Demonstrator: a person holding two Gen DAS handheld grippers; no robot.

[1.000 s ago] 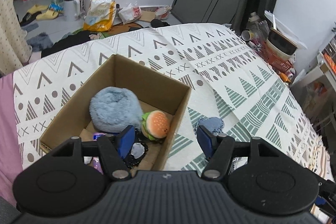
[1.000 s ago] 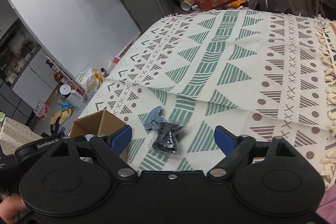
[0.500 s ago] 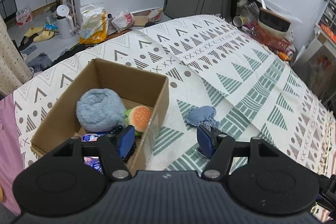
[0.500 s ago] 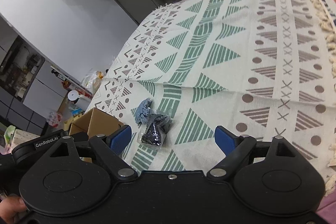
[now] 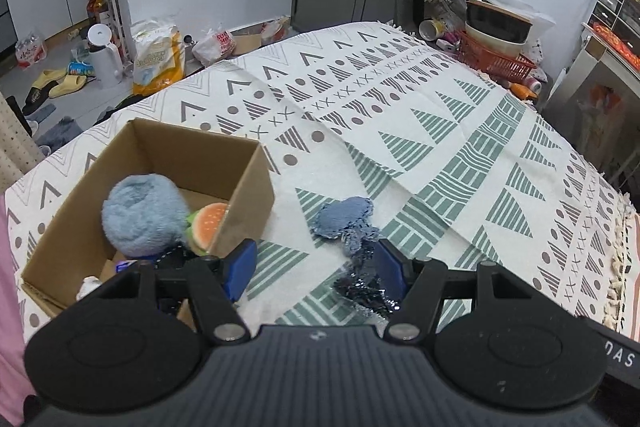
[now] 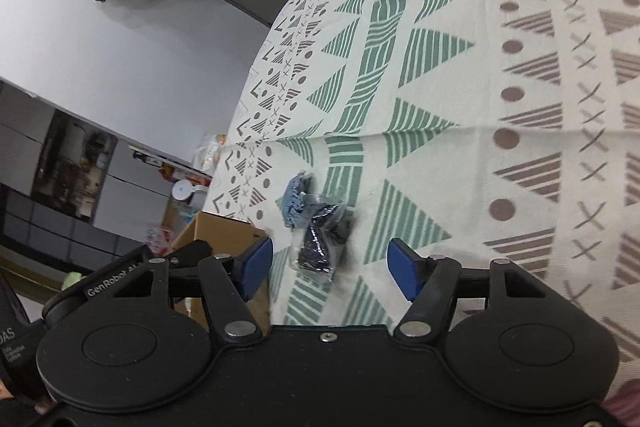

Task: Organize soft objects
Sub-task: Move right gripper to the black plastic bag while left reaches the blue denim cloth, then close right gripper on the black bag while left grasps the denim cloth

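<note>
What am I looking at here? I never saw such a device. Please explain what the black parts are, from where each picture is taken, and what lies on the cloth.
There is no robot. A person holds two hand grippers, each with a camera looking along its blue-tipped fingers.

One picture is from the left gripper, the other from the right gripper. Both are open and hold nothing.

On the patterned cloth stands a cardboard box containing a fluffy blue ball and a burger toy. Beside the box lie a blue cloth piece and a dark item in clear plastic.
</note>
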